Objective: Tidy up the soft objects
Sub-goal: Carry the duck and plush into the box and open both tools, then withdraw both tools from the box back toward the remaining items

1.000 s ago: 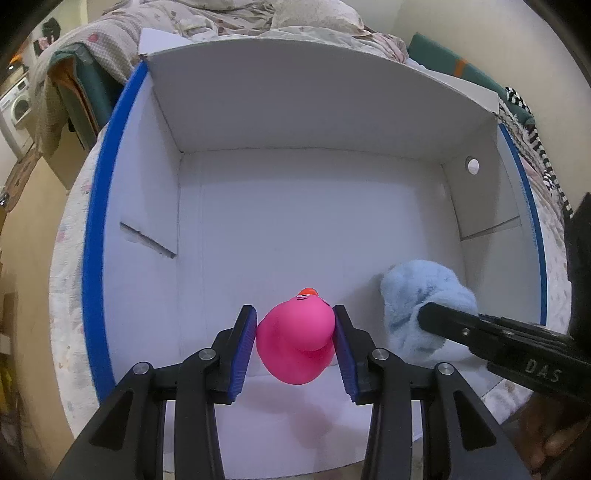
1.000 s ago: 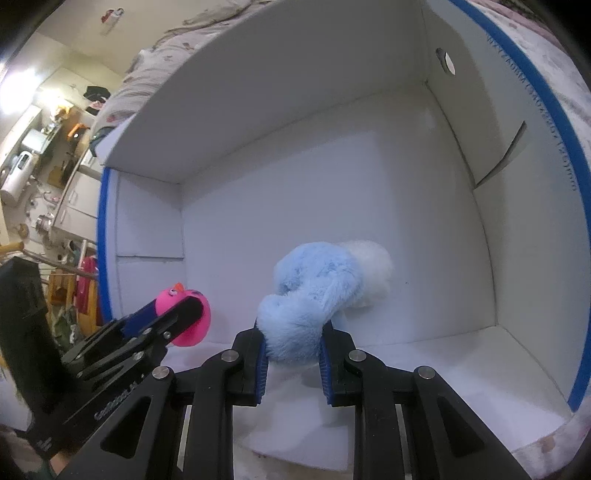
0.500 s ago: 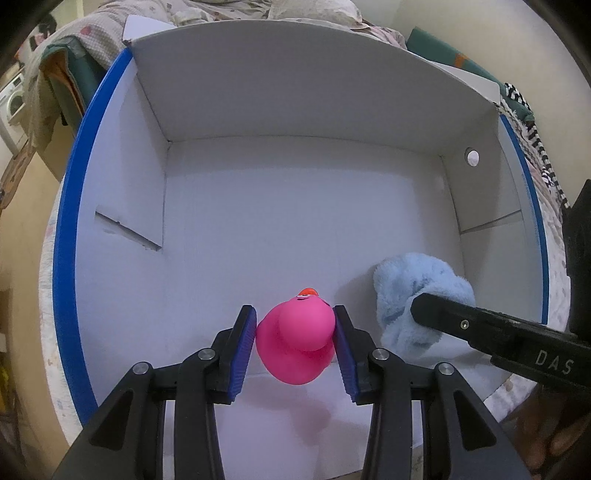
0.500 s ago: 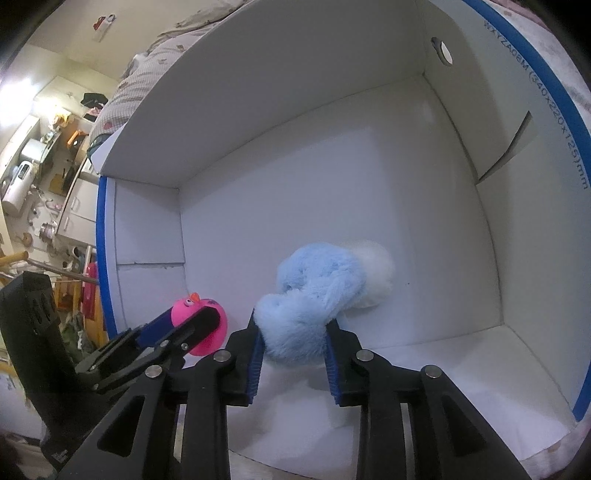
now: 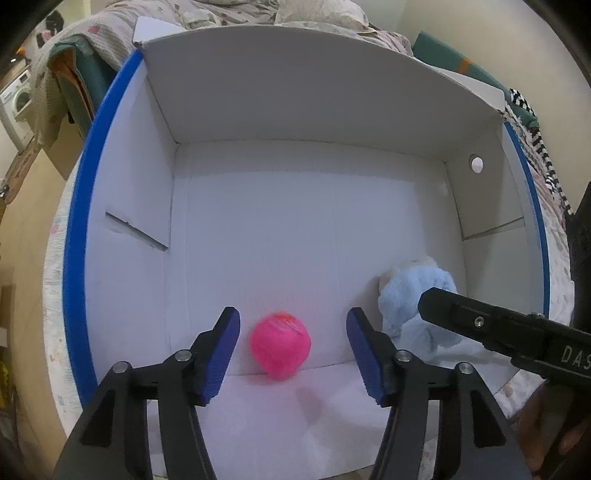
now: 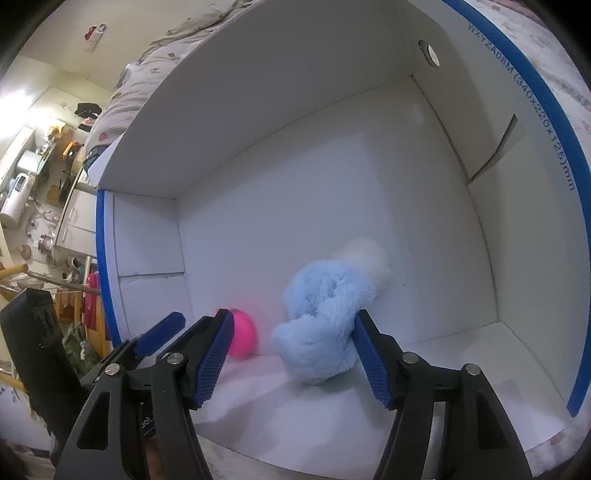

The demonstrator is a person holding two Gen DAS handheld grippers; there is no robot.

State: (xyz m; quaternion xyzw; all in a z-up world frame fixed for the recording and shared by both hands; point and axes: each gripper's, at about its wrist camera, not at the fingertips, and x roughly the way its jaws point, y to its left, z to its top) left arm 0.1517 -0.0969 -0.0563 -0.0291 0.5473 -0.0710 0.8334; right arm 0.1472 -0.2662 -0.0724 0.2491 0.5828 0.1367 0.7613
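Observation:
A white cardboard box [image 5: 306, 110] with blue edges lies under both grippers. My left gripper [image 5: 293, 354] is open, and a pink duck toy [image 5: 280, 345] lies on the box floor between its fingers, touching neither. My right gripper [image 6: 293, 356] is open around a light blue plush [image 6: 325, 328], which rests on the box floor next to a white fluffy part [image 6: 365, 254]. The plush [image 5: 417, 291] also shows in the left wrist view, partly behind the right gripper's finger [image 5: 480, 325]. The duck [image 6: 242, 338] shows in the right wrist view.
The box wall [image 6: 258, 92] rises at the back, and side flaps [image 5: 136, 221] stand left and right. A bed with a patterned blanket [image 5: 207, 14] lies behind the box. A kitchen area [image 6: 37, 177] shows far left.
Both grippers have opened. The pink duck dropped out of the left gripper onto the box floor. The blue plush was let go by the right gripper and settled on the floor.

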